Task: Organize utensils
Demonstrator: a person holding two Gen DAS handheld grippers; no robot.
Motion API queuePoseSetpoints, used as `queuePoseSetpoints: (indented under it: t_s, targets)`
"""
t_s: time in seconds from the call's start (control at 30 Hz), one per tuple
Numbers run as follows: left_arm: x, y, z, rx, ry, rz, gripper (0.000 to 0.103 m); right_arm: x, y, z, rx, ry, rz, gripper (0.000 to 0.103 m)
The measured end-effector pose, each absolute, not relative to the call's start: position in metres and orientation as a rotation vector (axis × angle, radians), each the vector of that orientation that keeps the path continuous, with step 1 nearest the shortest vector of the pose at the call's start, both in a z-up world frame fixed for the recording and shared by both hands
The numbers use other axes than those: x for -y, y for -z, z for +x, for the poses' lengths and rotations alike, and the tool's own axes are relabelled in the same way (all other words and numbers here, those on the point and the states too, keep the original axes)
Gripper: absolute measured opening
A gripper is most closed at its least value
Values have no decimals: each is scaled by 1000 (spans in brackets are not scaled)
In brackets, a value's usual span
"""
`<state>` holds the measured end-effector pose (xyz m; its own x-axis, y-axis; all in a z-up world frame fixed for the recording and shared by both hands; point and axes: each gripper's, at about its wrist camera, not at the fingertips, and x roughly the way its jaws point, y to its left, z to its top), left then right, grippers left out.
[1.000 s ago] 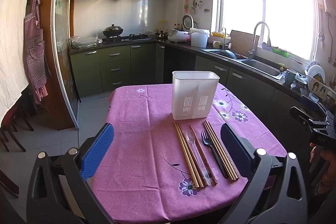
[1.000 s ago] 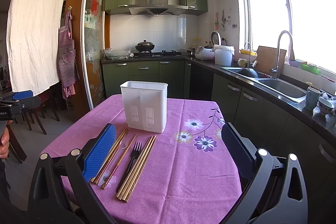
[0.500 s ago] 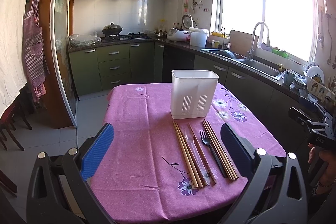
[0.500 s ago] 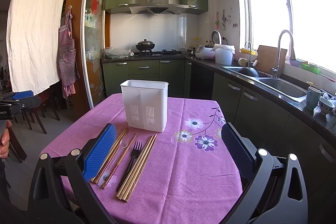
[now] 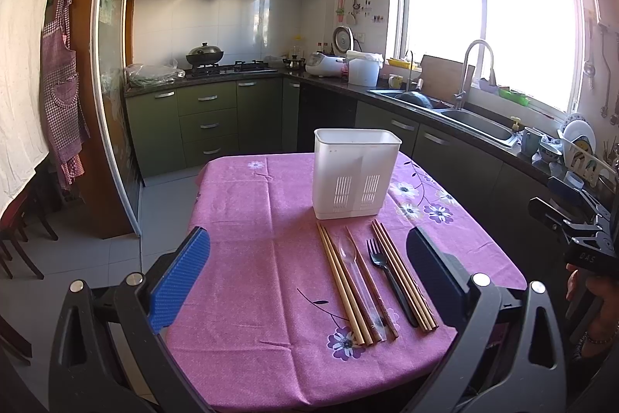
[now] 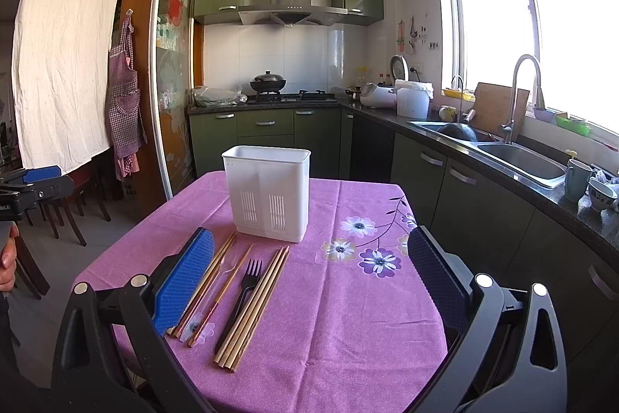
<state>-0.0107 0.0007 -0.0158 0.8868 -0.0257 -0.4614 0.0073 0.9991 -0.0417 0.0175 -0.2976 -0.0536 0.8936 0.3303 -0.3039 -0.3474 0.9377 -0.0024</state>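
A white slotted utensil holder (image 5: 356,173) (image 6: 269,194) stands upright on the purple flowered tablecloth (image 5: 251,258) (image 6: 348,316). In front of it lie wooden chopsticks (image 5: 344,281) (image 6: 255,304), a clear plastic spoon (image 5: 350,258) (image 6: 216,293) and a black plastic fork (image 5: 387,273) (image 6: 241,291), side by side. My left gripper (image 5: 305,273) is open and empty, held above the table's near edge. My right gripper (image 6: 309,281) is open and empty, its left finger (image 6: 185,277) over the chopstick handles.
Green kitchen cabinets, a stove with a wok (image 5: 204,57) and a sink (image 5: 476,126) line the back and right walls. Chairs (image 6: 58,211) stand to the left of the table. The other gripper shows at the right edge of the left wrist view (image 5: 572,231).
Both views have shifted very slightly; the left gripper drifted a little. Nothing on the table has moved and both grippers stay open.
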Motion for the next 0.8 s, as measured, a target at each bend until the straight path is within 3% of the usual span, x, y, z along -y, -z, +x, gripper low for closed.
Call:
queuePoseSetpoints:
  t_s: [0.8]
  targets:
    - [0, 10, -3, -485, 20, -41, 97, 298, 53, 18, -306, -350, -58, 99]
